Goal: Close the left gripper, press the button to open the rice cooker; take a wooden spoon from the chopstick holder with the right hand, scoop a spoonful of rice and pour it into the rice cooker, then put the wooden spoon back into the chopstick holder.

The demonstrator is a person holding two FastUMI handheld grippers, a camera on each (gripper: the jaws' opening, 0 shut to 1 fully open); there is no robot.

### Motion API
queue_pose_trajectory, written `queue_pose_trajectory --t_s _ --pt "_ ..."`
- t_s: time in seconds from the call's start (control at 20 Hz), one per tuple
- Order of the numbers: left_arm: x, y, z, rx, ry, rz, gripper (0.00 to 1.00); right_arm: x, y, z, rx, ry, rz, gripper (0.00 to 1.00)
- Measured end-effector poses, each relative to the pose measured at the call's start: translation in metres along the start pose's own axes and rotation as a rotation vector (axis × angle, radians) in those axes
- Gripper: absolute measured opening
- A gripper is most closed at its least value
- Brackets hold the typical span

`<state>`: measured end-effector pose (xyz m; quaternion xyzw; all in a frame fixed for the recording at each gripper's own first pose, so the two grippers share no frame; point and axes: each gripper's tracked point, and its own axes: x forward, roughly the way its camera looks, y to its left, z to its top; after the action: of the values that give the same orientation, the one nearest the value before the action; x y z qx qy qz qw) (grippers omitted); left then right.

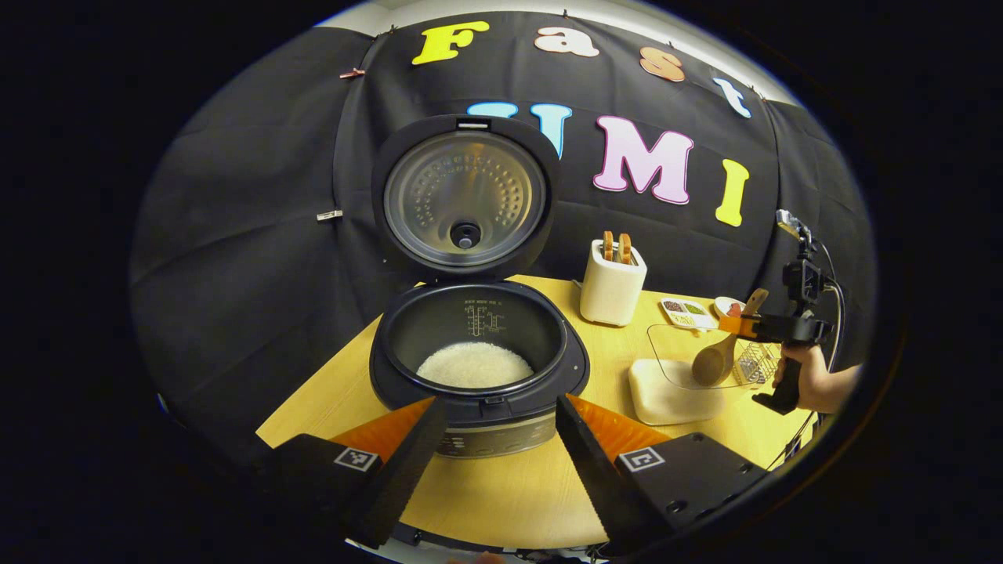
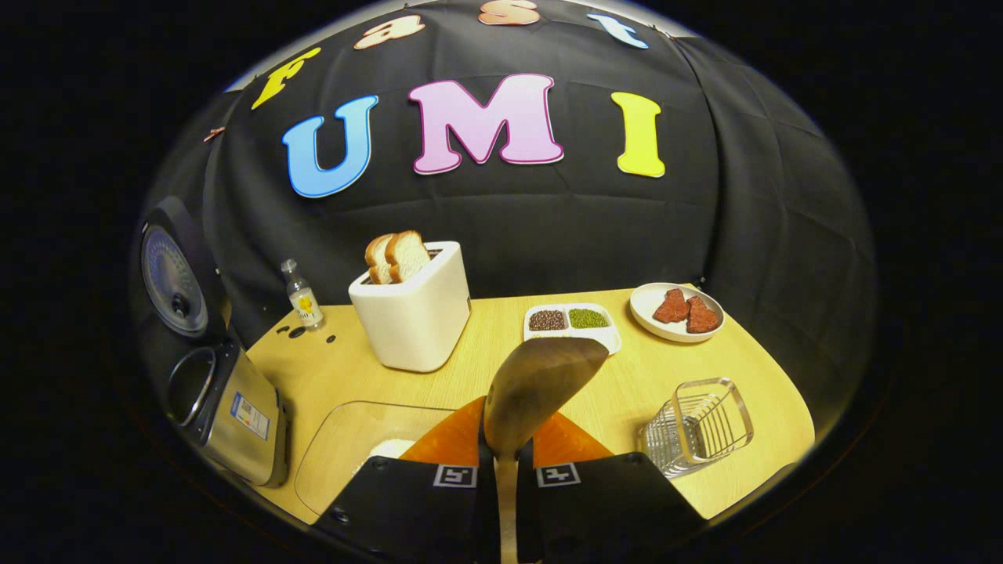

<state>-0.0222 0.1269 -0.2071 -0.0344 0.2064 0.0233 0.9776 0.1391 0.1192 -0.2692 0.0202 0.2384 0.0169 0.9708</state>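
Requesting finger status for both units. (Checker)

Left gripper (image 1: pixel 499 401): fingers spread wide, holding nothing. Right gripper (image 2: pixel 511 442): fingers pressed in on the handle of the wooden spoon (image 2: pixel 541 376), one on each side. (Operator)

State the spoon's long axis. (Checker)

In the right gripper view the handle runs forward between the fingers and the bowl projects past the tips. In the left gripper view the spoon is tilted, with the bowl low and the handle rising toward the gripper. The bowl's back faces the right camera, so load cannot be determined. (Operator)

Locate the task items relative to the right fingers. (Checker)

The glass container (image 2: pixel 353 439) lies low and to the left, near the tips, with a patch of white rice at its near edge. The chopstick holder (image 2: pixel 697 427) stands to the right, also near, upright on the table (image 2: pixel 642 368). The rice cooker (image 1: pixel 478 368) is at the far left edge, well apart. (Operator)

Cooker condition? (Checker)

The lid (image 1: pixel 465 196) is raised fully. The pot is exposed, with rice (image 1: pixel 474 364) on its bottom. It sits straight ahead of the left fingers. (Operator)

Assessment? (Checker)

The opening step appears complete. The right unit is nearer both the container and the holder. Either a leftward dip to scoop or a rightward swing to stow is plausible, and bowl load decides which. (Operator)
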Motion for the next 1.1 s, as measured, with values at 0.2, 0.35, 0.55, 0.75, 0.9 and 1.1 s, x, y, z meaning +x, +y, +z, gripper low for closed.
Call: queue_pose_trajectory --t_s 0.2,0.35,0.55,0.75,0.9,1.1 --pt "-0.006 0.001 -0.015 -0.059 0.033 -0.001 0.96 -0.003 0.035 -0.020 0.065 0.042 0.043 0.13" --pt "-0.010 0.001 -0.027 -0.062 0.045 -0.001 0.96 -0.008 0.060 -0.025 0.105 0.069 0.082 0.13" --pt "-0.013 0.021 -0.026 -0.022 0.039 0.026 0.93 -0.016 0.089 -0.030 0.153 0.105 0.141 0.13" --pt "-0.020 0.031 -0.023 -0.121 0.024 0.039 0.96 -0.022 0.106 -0.030 0.184 0.139 0.176 0.13" --pt "-0.020 0.029 -0.027 -0.173 0.031 0.044 0.96 -0.026 0.105 -0.031 0.250 0.179 0.177 0.13" --pt "-0.026 0.030 -0.019 -0.206 0.009 0.050 0.96 -0.031 0.094 -0.017 0.350 0.183 0.178 0.13"
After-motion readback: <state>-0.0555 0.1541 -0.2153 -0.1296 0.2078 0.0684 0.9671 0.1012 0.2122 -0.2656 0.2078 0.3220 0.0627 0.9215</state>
